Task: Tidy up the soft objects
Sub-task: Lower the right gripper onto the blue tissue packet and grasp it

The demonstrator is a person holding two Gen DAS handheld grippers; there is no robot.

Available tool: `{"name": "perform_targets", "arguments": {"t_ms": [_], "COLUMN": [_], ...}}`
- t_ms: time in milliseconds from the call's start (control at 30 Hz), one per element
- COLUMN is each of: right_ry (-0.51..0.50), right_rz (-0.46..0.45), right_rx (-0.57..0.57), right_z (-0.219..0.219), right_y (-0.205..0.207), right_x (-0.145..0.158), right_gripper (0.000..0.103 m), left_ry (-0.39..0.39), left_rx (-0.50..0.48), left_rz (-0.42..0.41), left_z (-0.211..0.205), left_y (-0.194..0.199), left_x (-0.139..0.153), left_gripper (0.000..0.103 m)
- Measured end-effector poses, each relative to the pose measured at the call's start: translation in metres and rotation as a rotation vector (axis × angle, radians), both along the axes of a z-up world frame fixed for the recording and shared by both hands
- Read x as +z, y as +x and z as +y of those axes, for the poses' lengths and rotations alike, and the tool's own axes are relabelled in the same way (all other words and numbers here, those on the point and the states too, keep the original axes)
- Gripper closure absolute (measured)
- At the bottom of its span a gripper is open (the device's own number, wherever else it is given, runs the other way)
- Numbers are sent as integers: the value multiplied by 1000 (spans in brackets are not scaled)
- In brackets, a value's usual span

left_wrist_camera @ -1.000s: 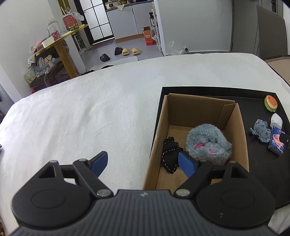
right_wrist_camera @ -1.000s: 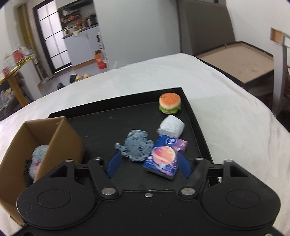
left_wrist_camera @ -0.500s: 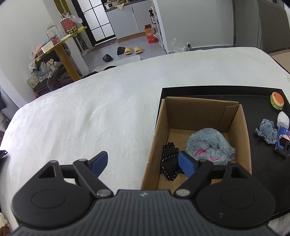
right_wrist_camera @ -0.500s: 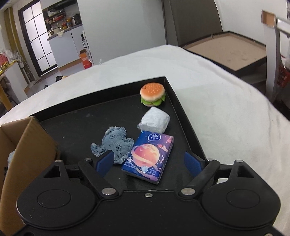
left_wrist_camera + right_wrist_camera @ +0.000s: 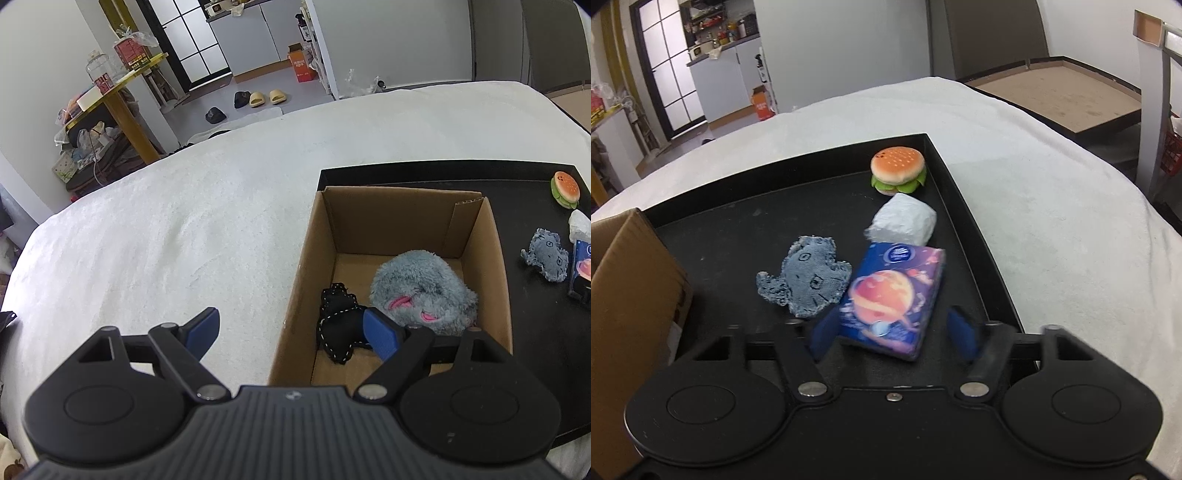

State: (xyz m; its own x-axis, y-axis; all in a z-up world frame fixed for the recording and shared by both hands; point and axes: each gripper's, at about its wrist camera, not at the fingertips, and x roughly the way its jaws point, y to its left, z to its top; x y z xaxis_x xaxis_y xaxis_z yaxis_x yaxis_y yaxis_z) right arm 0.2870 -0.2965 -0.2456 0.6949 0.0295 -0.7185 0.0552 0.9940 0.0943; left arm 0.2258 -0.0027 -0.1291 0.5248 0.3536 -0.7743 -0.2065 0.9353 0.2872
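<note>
A cardboard box [image 5: 480, 236] stands on the left of a black tray [image 5: 738, 229] and holds a grey plush toy [image 5: 421, 291] and a black stitched fabric piece [image 5: 338, 325]. On the tray lie a purple tissue pack [image 5: 890, 295], a blue denim patch [image 5: 809, 280], a white wrapped packet [image 5: 905, 223] and a plush burger [image 5: 897, 170]. My right gripper [image 5: 892, 334] is open, its fingers on either side of the tissue pack's near end. My left gripper [image 5: 291, 330] is open and empty above the box's near left corner.
The tray rests on a white cloth-covered table [image 5: 184, 240]. The box's corner [image 5: 635, 295] is at the left of the right wrist view. Beyond the table are a cluttered yellow side table [image 5: 122, 88] and slippers [image 5: 266, 98] on the floor.
My right gripper has moved forward, and the tissue pack now lies between its fingers, which have narrowed a little. My left gripper has risen and drawn back slightly from the box.
</note>
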Motion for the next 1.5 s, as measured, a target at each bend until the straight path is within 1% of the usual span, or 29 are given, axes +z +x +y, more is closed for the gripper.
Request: {"name": "perform_targets", "arguments": {"t_ms": [33,133,400,433,467,533,633,700,767,833,900,933,967,1033,1067,1167,1233,1267,1333,1400,1500], "right_ry": [-1,-39,-43,-44,-47,-53,-26,-51,-70,-67,-73,-74,-75,-89,-96,-72,-84,-78,-33,-45,-20], "right_rz": [0,9,28,29,26,16,3,6,3,1,4,10,19,30,27,27,22,24,38,24,16], "right_rx": [3,-14,-59,-63,-68,-79,-79,-67,-61,-57,-47,-41,-37,-37,-31,-23,-12,-7,-5,2,3], "right_z": [0,0,-7,-7,-8,-7,-8,-4,-3,-3,-3,-2,-2,-3,-3,-4,-2,-1,-3,0,-2], "right_y": [-1,-5,-15,-16,-16,-16,-11,-6,-3,-1,-1,-1,0,0,-1,-4,-7,-9,-12,-16,-22], "right_x": [1,4,7,8,8,9,8,4,1,0,-2,-4,-6,-9,-8,-4,-1,1,5,11,22], "right_gripper": [54,54,56,53,44,31,30,30,30,30,33,36,45,51,52,52,52,52,52,52,52], "left_ry": [-1,-1,-5,-3,-1,-1,-5,-8,-10,-12,-15,-15,-15,-22,-27,-29,-47,-56,-69,-86,-110], "left_rx": [1,2,23,22,21,20,21,22,23,24,21,20,19,24,26,35,29,27,25,22,13], "left_rz": [-2,-5,-6,-5,-5,-6,-1,2,6,15,20,19,18,17,17,21,20,18,18,15,2], "left_z": [0,0,5,5,5,6,5,6,6,6,5,5,5,5,6,8,9,10,11,13,16], "left_y": [0,-2,-4,-4,-4,-4,-2,1,3,5,5,5,4,2,1,-3,-7,-8,-12,-15,-21], "left_x": [0,0,2,2,2,1,-1,-3,-5,-7,-8,-8,-7,-5,-4,-1,2,4,6,9,13], "left_gripper": [19,19,19,19,19,19,19,19,19,19,19,19,19,19,19,19,19,19,19,19,19]}}
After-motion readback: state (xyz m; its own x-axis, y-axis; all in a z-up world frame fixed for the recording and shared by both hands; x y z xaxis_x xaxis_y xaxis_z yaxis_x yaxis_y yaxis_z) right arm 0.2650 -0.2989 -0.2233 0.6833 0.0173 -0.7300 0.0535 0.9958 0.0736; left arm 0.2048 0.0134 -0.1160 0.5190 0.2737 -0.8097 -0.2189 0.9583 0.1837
